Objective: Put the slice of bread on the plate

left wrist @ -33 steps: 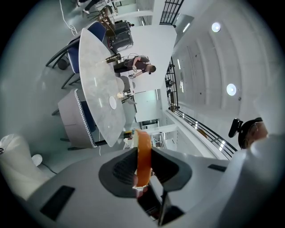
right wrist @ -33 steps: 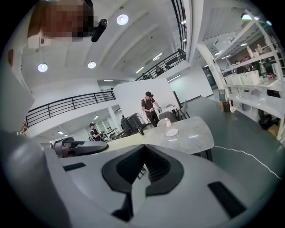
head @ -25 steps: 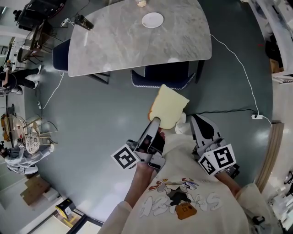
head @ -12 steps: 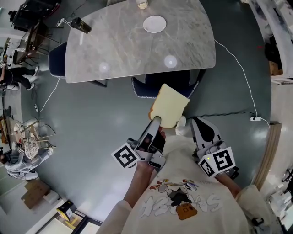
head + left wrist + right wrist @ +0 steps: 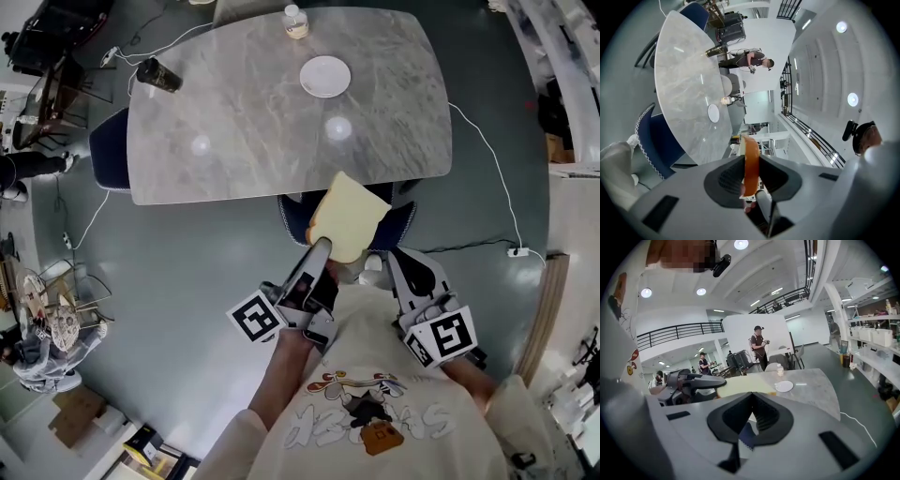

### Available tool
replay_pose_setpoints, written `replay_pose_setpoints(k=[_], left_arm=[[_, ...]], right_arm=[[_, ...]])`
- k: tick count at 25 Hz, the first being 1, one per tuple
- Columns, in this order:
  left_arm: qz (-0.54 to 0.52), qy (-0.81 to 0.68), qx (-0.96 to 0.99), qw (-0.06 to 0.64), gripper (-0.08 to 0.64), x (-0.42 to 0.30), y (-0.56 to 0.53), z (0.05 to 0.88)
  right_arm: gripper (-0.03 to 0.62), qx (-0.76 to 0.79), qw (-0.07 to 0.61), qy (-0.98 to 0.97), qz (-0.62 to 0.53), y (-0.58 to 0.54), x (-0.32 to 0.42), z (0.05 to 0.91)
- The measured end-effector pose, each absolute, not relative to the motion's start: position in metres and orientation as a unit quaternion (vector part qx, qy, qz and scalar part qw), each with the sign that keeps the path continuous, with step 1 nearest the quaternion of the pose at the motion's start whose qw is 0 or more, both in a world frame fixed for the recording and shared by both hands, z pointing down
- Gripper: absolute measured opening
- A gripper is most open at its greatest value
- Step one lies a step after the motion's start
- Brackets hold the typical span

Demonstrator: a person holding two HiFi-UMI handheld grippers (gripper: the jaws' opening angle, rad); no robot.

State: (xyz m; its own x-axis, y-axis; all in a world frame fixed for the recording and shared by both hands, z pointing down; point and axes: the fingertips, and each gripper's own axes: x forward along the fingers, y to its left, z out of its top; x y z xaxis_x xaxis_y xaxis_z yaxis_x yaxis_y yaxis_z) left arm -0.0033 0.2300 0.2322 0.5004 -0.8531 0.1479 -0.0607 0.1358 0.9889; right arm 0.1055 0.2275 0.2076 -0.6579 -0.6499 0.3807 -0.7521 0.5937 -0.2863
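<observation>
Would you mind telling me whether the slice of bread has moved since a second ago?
Yes. The slice of bread, held in the left claw, has moved toward the table: its far corner now overlaps the table's near edge.

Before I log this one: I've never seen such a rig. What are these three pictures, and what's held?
No robot: a person carries a two-jaw gripper in each hand. The head view looks down from a camera on their head; the other two cameras ride on the grippers, looking along the jaws. The left gripper is clamped on a slice of bread, near the edge of the marble table. The right gripper is shut, empty. On the table: a white plate, a small jar and a dark container.
</observation>
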Motion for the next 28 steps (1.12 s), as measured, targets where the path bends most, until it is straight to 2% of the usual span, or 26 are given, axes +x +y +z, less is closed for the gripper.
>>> replay_pose_setpoints(k=[14,28], left_arm=[[-0.304,-0.364,0.582,0.66,0.098,-0.071,0.121,0.243],[-0.289,-0.35,0.589,0.669,0.098,-0.074,0.074,0.247]], right_arm=[[0.005,0.457,0.11,-0.863,0.188,0.109,0.045,0.19],[0.005,0.482,0.114,-0.845,0.203,0.073,0.044,0.199]])
